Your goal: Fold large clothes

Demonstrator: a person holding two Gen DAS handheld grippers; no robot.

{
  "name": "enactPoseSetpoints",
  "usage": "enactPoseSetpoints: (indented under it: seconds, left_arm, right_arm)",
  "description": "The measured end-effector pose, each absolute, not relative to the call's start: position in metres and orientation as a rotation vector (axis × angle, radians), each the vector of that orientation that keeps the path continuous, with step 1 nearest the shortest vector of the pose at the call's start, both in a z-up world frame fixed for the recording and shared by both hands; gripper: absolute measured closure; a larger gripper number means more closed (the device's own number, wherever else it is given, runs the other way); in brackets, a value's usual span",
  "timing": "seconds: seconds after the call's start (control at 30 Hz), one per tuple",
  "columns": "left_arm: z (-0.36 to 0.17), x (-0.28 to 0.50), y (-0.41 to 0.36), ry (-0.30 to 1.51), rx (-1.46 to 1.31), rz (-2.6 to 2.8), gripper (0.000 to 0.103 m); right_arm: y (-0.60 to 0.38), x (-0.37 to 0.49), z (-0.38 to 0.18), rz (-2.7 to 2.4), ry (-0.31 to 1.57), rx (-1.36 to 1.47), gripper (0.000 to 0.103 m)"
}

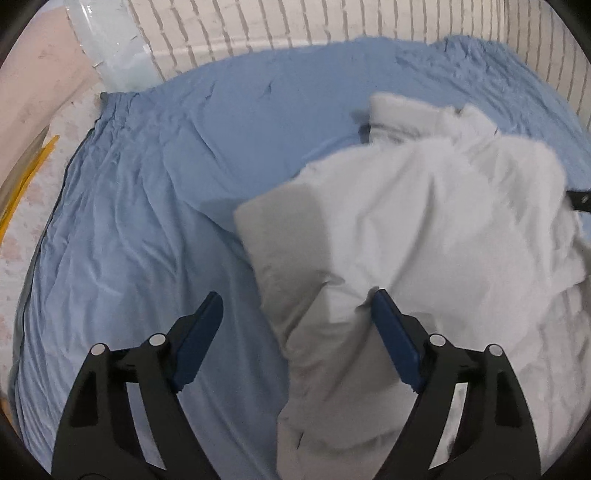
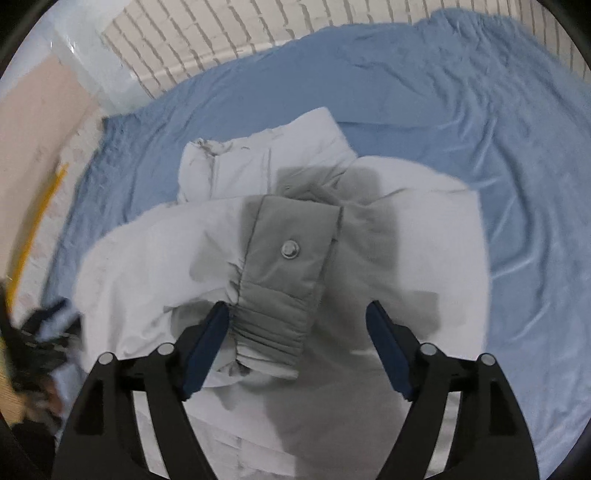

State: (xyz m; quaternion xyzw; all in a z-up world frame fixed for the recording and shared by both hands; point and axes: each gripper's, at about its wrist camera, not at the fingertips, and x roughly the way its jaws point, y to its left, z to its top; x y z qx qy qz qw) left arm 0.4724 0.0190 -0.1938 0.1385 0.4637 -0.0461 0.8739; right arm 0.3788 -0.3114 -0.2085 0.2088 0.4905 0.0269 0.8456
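Jacket cuff point(image 2: 280, 291): lies lengthwise between the spread, empty right tongs point(image 2: 297, 308); left tongs point(image 1: 295, 299) likewise released, alongside.

Wrinkled blue bedsheet point(image 1: 155, 192) spread over the bed, gathered into small pleats at its far left corner. Behind it, white brick-pattern wall point(image 1: 258, 26), with a translucent plastic sheet point(image 1: 110, 48) at the corner. At far left, a peach wall point(image 1: 33, 81) and yellow strips point(image 1: 27, 177).
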Motion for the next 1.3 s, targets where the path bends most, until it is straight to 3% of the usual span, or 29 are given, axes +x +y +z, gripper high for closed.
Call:
enactPoseSetpoints:
  seconds: [0.07,0.13,0.27,0.37,0.5,0.67,0.77,0.87,0.97,1.13,1.3]
  left_arm:
    - [-0.208,0.479,0.016,0.969,0.314,-0.077,0.014]
    - [-0.213,0.484,0.015,0.967,0.315,-0.07,0.01]
    - [-0.214,0.492,0.016,0.982,0.32,-0.059,0.009]
    - [-0.199,0.485,0.017,0.977,0.307,-0.06,0.011]
    - [-0.158,0.464,0.028,0.908,0.298,-0.063,0.011]
    - [-0.114,0.441,0.048,0.82,0.311,-0.044,0.008]
    - [-0.106,0.44,0.056,0.816,0.312,-0.014,0.007]
    - [-0.109,0.442,0.058,0.851,0.29,-0.004,0.007]
    - [-0.109,0.438,0.052,0.855,0.287,-0.027,0.007]
    - [-0.118,0.443,0.025,0.895,0.314,-0.052,0.007]
    - [-0.129,0.454,-0.019,0.928,0.263,-0.124,0.007]
  right_arm:
    - [-0.311,0.381,-0.215,0.114,1.015,0.492,0.026]
    - [-0.307,0.382,-0.219,0.173,0.978,0.519,0.036]
    - [-0.287,0.384,-0.22,0.177,0.987,0.436,0.061]
    - [-0.278,0.384,-0.202,0.116,0.978,0.308,0.09]
    - [-0.286,0.375,-0.155,0.031,0.91,0.237,0.093]
    - [-0.299,0.348,-0.088,-0.102,0.842,0.078,0.093]
    - [-0.317,0.354,-0.106,-0.248,0.984,-0.07,0.089]
    - [-0.349,0.36,-0.158,-0.288,1.182,-0.033,0.078]
    - [-0.37,0.344,-0.172,-0.373,1.192,-0.076,0.055]
    - [-0.373,0.329,-0.148,-0.304,1.087,0.062,0.052]
    - [-0.338,0.339,-0.133,-0.171,0.967,0.097,0.037]
